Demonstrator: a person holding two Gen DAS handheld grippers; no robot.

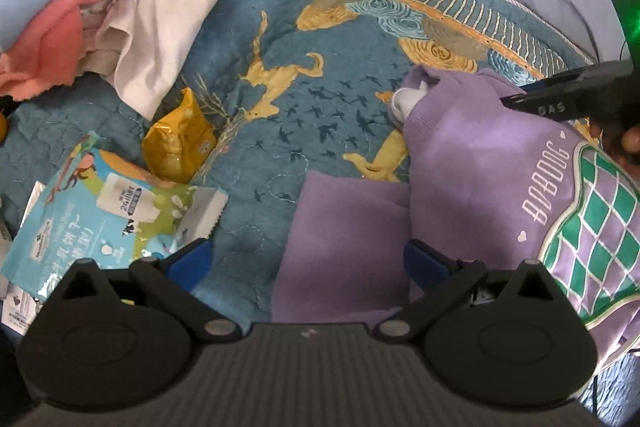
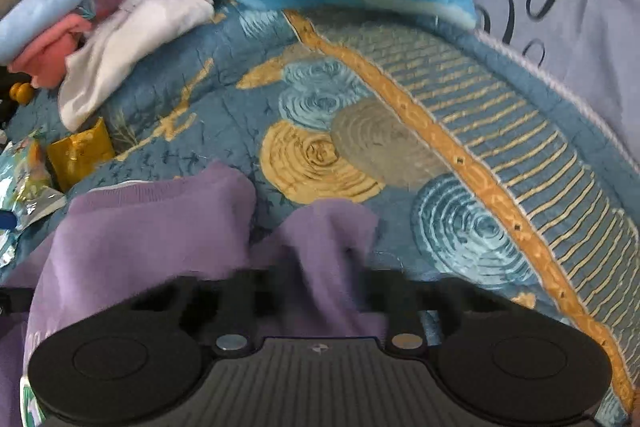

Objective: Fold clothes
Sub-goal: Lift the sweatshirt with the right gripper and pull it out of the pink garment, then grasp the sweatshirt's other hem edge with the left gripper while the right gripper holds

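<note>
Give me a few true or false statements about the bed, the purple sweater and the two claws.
1. The sweater is purple with a green checked patch. True.
2. The left claw is shut on the sweater. False: its jaws stand wide open, with a purple sleeve lying between them.
3. A yellow snack bag lies on the quilt. True.
4. The clothes pile sits to the right of the sweater. False: it is on the left.
5. The right claw has purple cloth at its fingers. True, though blur hides the grip.
</note>
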